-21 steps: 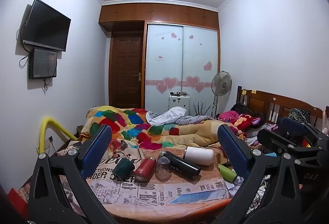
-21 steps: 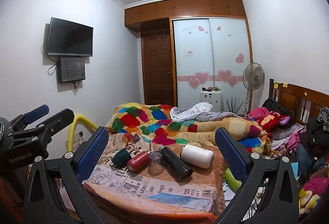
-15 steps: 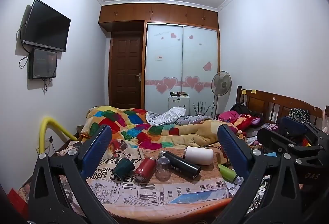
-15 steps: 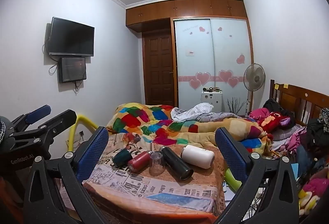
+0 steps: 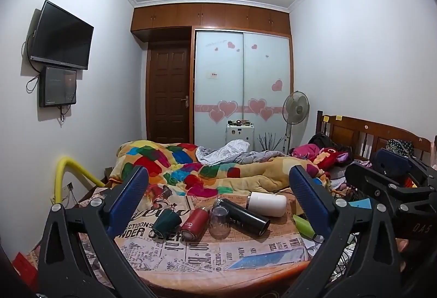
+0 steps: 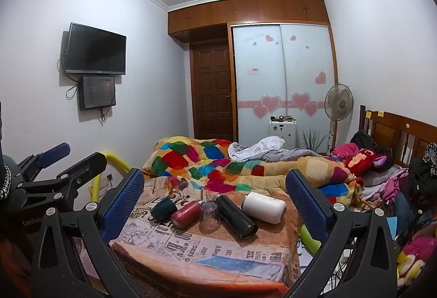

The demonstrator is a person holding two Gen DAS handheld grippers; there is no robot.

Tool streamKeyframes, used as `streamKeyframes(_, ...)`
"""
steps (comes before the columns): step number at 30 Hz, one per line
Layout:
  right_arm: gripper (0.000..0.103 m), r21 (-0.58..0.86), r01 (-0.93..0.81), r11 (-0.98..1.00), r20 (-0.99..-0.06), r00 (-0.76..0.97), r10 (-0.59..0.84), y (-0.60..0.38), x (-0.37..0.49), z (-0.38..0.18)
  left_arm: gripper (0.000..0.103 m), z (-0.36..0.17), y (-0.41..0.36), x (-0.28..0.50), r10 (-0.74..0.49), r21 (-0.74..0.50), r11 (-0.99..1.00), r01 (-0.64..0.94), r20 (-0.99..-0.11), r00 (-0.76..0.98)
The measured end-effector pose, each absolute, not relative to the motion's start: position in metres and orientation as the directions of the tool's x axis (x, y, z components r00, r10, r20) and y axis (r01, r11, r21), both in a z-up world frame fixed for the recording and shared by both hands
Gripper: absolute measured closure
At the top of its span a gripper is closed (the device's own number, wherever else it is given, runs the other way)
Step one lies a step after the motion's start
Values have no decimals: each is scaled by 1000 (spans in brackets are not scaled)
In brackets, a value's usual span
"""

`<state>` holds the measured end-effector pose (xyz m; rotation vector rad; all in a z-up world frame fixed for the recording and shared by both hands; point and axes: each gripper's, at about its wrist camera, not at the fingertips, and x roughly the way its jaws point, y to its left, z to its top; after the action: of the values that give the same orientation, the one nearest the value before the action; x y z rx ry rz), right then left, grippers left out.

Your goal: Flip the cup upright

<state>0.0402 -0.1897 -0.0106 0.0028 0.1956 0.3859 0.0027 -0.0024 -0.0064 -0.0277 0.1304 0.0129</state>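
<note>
**Inspector:** While both tools hang short of the table (image 5: 191, 274), what is their state?

**Assistant:** The left gripper (image 5: 218, 197) has its jaws spread wide and holds nothing. The right gripper (image 6: 215, 195) is likewise spread wide and holds nothing. Neither touches any item.

**Inspector:** Locate the cups.

**Assistant:** Five vessels sit in a row across the middle of the table, on the newspaper-print cloth (image 6: 191, 243). Nearest the left edge lies the dark green cup (image 5: 166, 224), on its side, long axis diagonal, open mouth toward the near-left corner. Beside it lies the red cup (image 5: 191, 227), on its side, axis running near to far, one end facing the near edge. The clear glass (image 5: 219, 221) stands inverted, base up. The black bottle (image 5: 243, 217) lies flat, axis diagonal, one end toward the near-right corner. The white bottle (image 5: 266, 204) lies flat toward the far right, axis roughly parallel to the far edge.

**Inspector:** Contact between them?

**Assistant:** Glass and black bottle appear to touch; elsewhere I cannot tell.
</note>
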Motion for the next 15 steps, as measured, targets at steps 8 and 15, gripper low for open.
streamKeyframes(8, 0, 40, -373, 927, -192, 907, 373, -188, 38, -11, 0, -6, -3, 3, 11, -26, 1000, -15, -133, 991)
streamKeyframes(15, 0, 41, -374, 927, -193, 907, 374, -188, 39, -11, 0, -9, -5, 4, 13, -27, 1000, -16, -134, 991)
